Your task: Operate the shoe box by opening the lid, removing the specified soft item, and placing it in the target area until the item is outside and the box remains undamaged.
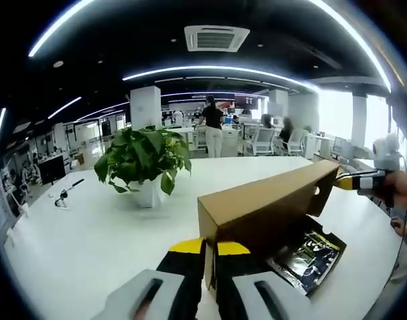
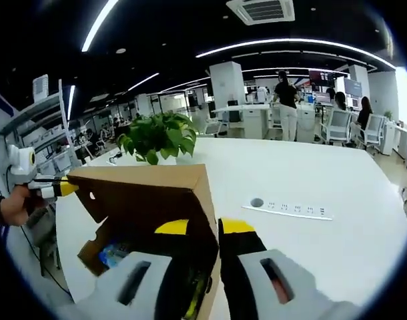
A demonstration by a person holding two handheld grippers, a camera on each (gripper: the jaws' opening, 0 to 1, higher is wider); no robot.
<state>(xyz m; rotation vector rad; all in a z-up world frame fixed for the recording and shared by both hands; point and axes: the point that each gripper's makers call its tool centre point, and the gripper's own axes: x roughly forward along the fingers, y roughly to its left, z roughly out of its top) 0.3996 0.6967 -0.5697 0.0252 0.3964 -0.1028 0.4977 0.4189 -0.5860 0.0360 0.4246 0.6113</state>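
The brown cardboard shoe box lid (image 1: pixel 270 207) is lifted up and stands open over the box. My left gripper (image 1: pixel 210 248) is shut on the lid's near corner edge, one yellow-tipped jaw on each side. At the lid's far corner my right gripper (image 1: pixel 363 180) comes in from the right. In the right gripper view the right gripper (image 2: pixel 205 227) is shut on its own corner of the lid (image 2: pixel 150 193), with the left gripper (image 2: pixel 57 187) and a hand at the other end. Inside the box lies a dark soft packet (image 1: pixel 307 257) with yellow print; something blue and yellow (image 2: pixel 113 253) shows under the lid.
The box sits on a large white table (image 1: pixel 90 233). A potted green plant (image 1: pixel 145 160) stands behind it and a small black object (image 1: pixel 67 193) lies at the left. A white power strip (image 2: pixel 287 210) lies to the right. People and desks are far behind.
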